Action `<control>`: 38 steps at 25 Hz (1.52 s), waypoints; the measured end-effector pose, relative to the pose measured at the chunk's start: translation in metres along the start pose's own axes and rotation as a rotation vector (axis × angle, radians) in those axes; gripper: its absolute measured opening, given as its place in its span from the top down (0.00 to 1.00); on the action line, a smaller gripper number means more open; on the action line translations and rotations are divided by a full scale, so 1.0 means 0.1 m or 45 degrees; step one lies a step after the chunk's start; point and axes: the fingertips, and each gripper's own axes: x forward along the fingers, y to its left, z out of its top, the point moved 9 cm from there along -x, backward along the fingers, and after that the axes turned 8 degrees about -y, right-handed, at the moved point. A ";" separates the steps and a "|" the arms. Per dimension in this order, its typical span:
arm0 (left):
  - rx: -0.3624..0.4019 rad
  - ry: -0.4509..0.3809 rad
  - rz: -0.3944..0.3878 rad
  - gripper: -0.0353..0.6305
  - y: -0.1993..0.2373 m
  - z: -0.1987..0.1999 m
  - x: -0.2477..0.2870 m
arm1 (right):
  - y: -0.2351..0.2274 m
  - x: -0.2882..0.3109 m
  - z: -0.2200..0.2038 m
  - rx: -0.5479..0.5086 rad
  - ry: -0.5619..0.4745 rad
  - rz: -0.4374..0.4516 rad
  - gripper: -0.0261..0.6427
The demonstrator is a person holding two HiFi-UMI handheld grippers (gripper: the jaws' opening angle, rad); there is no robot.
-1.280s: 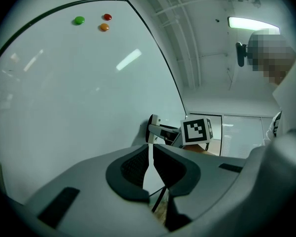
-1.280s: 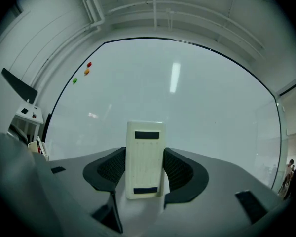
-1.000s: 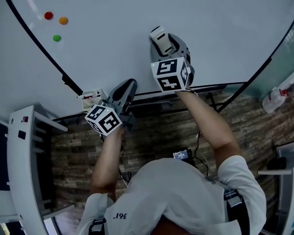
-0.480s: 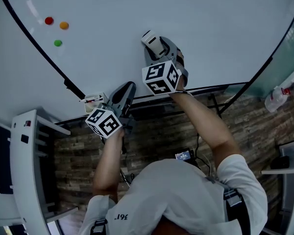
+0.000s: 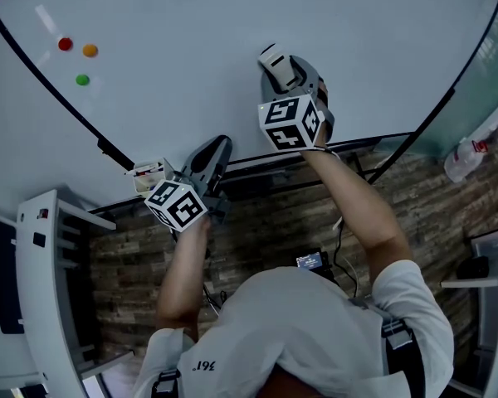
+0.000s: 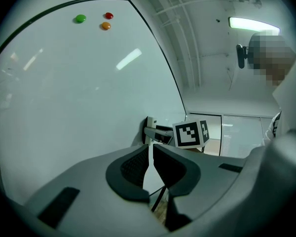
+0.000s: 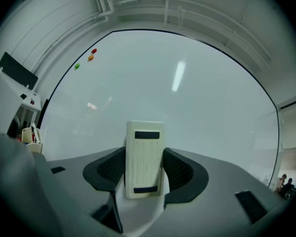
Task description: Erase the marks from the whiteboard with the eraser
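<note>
My right hand-held gripper (image 7: 144, 168) is pinching the eraser (image 7: 144, 152) by its two long sides. The eraser looks to be pressed on the whiteboard (image 5: 232, 23), near the middle of its bottom edge. My left hand-held gripper (image 6: 151, 164) has its jaws pressed together with nothing in them. It hangs low, just by the bottom edge of the whiteboard, next to a little pen box (image 5: 147, 175).

I think I am in the wiping step. I cannot see any marks on the whiteboard from here, so I should look closely for faint ones before I pick where to rub.

To wipe well, I want the soft face of the eraser flat on the whiteboard, not tipped on one edge. I should push gently and slide in long, straight strokes. I need a tight pinch so the eraser does not twist or slip out.

Three round magnets sit up near the top left corner: a red magnet (image 5: 65, 44), an orange magnet (image 5: 90, 50) and a green magnet (image 5: 82, 80). They are well apart from the eraser. If I wipe up there, I should go around them so I do not knock them off.
</note>
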 end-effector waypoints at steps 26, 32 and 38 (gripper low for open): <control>-0.067 0.077 -0.111 0.89 -0.76 -0.60 0.80 | -1.53 -0.98 -0.84 0.143 0.080 -0.183 0.58; -0.072 0.104 -0.134 0.89 -1.08 -0.91 1.16 | -1.94 -1.17 -1.15 0.203 0.060 -0.165 0.58; -0.077 0.100 -0.110 0.89 -1.29 -1.17 1.34 | -2.23 -1.34 -1.39 0.272 0.021 -0.102 0.57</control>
